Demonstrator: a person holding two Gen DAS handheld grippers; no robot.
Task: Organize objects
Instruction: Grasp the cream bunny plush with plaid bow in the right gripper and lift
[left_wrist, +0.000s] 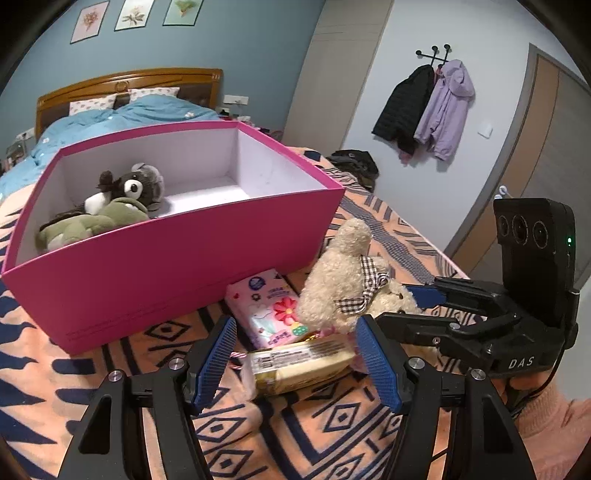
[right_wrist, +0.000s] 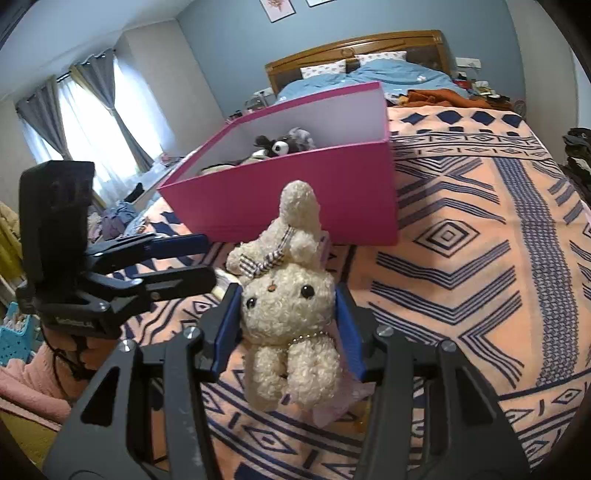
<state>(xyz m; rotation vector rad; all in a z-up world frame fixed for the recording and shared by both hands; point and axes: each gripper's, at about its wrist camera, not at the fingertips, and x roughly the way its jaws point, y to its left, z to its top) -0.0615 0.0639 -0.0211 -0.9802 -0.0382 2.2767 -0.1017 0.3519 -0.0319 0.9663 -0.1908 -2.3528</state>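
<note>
A pink box stands on the patterned bedspread and holds a grey raccoon plush and a green plush. A cream rabbit plush lies in front of the box. My right gripper is shut on the rabbit, its pads pressing both sides of the head. My left gripper is open, its jaws either side of a wrapped snack pack on the bed. A pink tissue pack lies between the snack and the box.
The pink box also shows in the right wrist view, just beyond the rabbit. The left gripper reaches in from the left there. The patterned bedspread stretches to the right. Dark clothes lie at the bed's far edge.
</note>
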